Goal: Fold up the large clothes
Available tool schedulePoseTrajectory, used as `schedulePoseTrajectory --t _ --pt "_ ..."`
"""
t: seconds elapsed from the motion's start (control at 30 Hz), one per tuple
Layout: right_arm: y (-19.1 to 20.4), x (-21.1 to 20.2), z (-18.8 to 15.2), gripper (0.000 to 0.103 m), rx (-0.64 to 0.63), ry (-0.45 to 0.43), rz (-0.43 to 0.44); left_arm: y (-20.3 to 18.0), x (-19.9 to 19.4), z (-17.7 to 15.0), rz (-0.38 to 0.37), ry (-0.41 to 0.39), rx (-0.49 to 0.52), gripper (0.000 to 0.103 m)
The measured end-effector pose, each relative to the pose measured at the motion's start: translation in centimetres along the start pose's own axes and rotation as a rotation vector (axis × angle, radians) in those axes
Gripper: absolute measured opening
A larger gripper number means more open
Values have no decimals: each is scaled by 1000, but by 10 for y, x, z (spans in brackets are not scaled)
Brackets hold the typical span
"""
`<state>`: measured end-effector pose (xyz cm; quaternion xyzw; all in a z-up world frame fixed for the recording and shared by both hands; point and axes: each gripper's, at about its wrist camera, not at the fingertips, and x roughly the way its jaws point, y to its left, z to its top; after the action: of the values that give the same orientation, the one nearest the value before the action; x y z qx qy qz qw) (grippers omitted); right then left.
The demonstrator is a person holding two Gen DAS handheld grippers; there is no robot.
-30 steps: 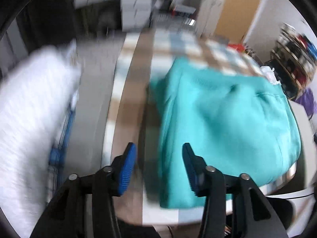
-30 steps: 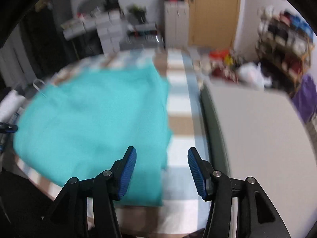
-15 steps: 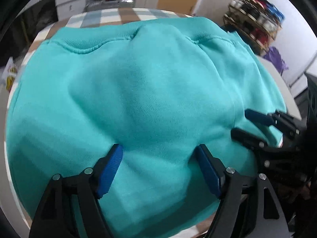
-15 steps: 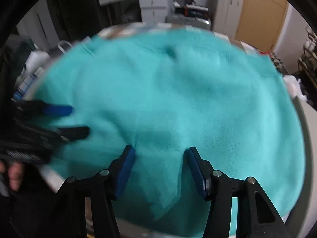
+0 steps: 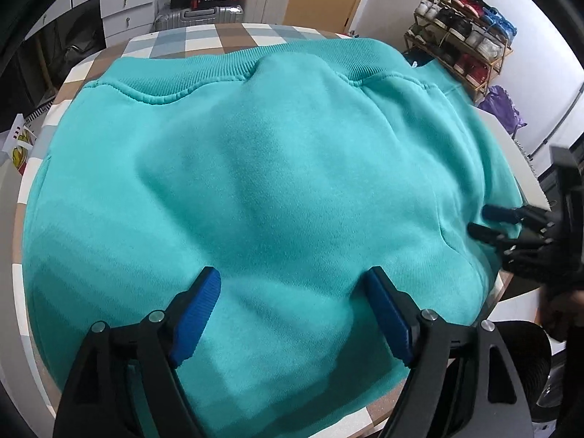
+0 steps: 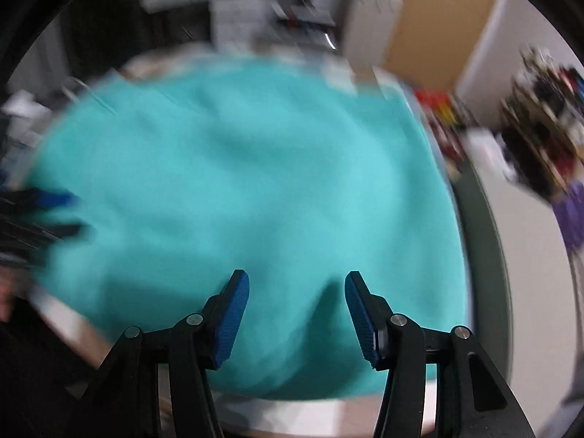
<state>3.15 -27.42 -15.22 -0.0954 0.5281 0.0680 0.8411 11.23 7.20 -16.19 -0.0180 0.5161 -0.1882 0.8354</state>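
We see the teal sweatshirt (image 5: 262,182) lying folded across the checked tablecloth (image 5: 204,38) of the table. Our left gripper (image 5: 294,314) points down over its near edge, jaws just widened, pressing nothing. Our right gripper (image 6: 296,310) points down over the other near corner, jaws apart, empty. A shoe rack (image 5: 463,40) stands behind.

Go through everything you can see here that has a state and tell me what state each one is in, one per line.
Teal fleece sweatshirt: spread over the table, rumpled, ribbed hem at the far side.
Checked table top: mostly covered by the sweatshirt.
Left tongs: open, just widened, over the near edge, gripping nothing.
Right tongs: open, over the sweatshirt, gripping nothing.
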Motion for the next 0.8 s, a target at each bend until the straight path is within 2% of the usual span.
schedulePoseTrajectory --t 0.07,0.13,0.17,0.2,0.3,0.37,0.4,0.47,0.57,0.67,0.7,0.8 --pt "0 5 -4 53 -12 -42 0 -8 -1 -10 8 -8 -5 79" --pt "8 -1 3 54 -9 -15 -48 -7 -1 -12 8 -13 -12 79" --pt "11 -6 8 44 1 -3 -58 -7 -1 -12 7 -14 -9 79" --pt "18 -20 14 32 7 -33 -14 -6 -1 -12 2 -14 -11 79" --pt "41 -55 19 34 -6 -139 132 -4 -1 -12 -11 -12 -11 79" --pt "68 -60 18 33 -52 -148 218 -4 0 -11 -13 -10 -11 79" --pt "86 -51 16 33 -100 -114 212 -5 0 -11 -4 -8 -6 79" --pt "101 -32 7 33 -127 -97 140 -6 1 -12 14 -10 2 79" --pt "94 -24 -2 36 -32 -151 166 -8 1 -11 16 -8 -7 79" --pt "70 -30 -4 36 77 -161 275 -7 -1 -10 7 -6 -28 79" --pt "61 -34 -6 32 101 -184 305 -7 -1 -10 8 -6 -30 79" --pt "25 -57 9 34 180 -314 306 -10 2 -8 27 -8 -29 81"
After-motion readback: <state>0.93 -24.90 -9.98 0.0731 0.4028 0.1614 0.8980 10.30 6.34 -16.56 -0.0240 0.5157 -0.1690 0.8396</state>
